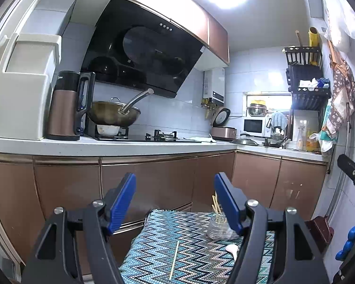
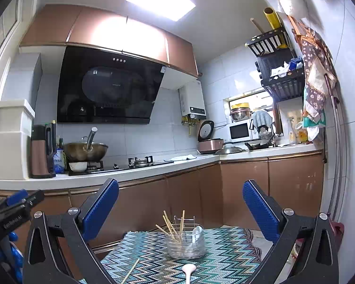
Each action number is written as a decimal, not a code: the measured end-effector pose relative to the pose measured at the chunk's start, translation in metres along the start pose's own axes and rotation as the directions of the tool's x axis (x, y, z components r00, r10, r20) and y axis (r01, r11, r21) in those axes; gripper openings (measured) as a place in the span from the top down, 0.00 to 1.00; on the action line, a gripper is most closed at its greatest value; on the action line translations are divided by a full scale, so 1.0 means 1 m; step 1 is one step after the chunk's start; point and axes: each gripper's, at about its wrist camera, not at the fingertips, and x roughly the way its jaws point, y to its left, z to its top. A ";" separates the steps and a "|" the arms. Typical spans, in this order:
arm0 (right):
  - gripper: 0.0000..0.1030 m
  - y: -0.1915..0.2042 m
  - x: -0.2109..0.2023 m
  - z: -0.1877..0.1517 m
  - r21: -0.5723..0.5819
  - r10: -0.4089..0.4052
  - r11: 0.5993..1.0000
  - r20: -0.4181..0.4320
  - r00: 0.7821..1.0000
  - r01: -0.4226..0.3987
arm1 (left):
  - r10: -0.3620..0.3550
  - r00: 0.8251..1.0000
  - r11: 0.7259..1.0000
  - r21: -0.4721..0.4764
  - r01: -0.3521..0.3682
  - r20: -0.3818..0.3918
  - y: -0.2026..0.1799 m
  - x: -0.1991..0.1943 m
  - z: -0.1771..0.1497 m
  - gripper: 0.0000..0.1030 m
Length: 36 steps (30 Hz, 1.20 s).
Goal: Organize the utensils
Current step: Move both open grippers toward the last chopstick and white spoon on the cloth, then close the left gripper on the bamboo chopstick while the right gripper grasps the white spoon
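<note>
On a zigzag mat (image 2: 227,250) stands a wire utensil holder (image 2: 185,243) with several wooden chopsticks (image 2: 171,224) and a white spoon (image 2: 197,233) in it. One loose chopstick (image 2: 131,271) and a loose white spoon (image 2: 188,271) lie on the mat nearer to me. My right gripper (image 2: 179,185) is open, above and short of the holder, with nothing between its fingers. My left gripper (image 1: 174,179) is open too and holds nothing. In the left wrist view its right finger hides part of the holder (image 1: 216,228); the loose chopstick (image 1: 174,260) and spoon (image 1: 233,249) lie below.
Copper cabinet doors (image 2: 153,203) stand behind the mat under a white counter (image 2: 135,174). On it are a stove with a wok (image 2: 86,151), a kettle (image 2: 41,158) and a rice cooker (image 2: 209,142). A hand in a blue glove (image 1: 348,243) shows at the right edge.
</note>
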 end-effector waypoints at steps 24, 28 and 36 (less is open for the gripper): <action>0.00 -0.075 0.101 -0.079 0.195 0.095 0.980 -0.379 0.920 -0.021 | 0.031 0.938 0.999 -0.030 -0.044 -0.346 0.019 0.117 -0.070 0.30; 0.01 -0.090 0.143 -0.126 0.282 0.166 0.959 -0.528 0.833 -0.012 | -0.003 0.893 0.999 -0.046 -0.020 -0.450 0.017 0.156 -0.101 0.30; 0.26 -0.117 0.219 -0.223 0.535 0.410 0.845 -0.662 0.627 0.014 | -0.064 0.753 0.997 -0.075 0.019 -0.655 0.015 0.240 -0.167 0.30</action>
